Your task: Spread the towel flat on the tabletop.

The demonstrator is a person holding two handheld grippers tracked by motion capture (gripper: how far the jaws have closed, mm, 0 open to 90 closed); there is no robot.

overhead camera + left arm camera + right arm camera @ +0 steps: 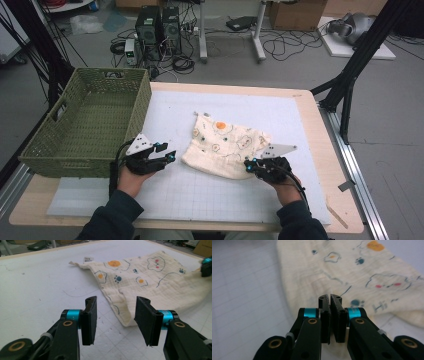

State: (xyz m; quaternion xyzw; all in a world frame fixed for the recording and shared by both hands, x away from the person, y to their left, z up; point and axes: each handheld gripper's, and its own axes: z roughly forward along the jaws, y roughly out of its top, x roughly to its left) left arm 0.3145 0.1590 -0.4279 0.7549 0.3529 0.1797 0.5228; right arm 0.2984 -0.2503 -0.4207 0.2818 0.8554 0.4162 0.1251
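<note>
Ahead of left gripper (116, 320): cloth (150, 282), jaws released | right gripper (330, 315): jaws clenched at cloth edge

Cream printed cloth (227, 142) lies rumpled, seemingly folded over, mid-table on the white mat (280, 112).

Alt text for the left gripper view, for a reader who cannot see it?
The left tool has its black jaws apart just short of the near corner of a cream printed cloth that lies on a white gridded mat. The right tool sits at the cloth's far edge.
</note>
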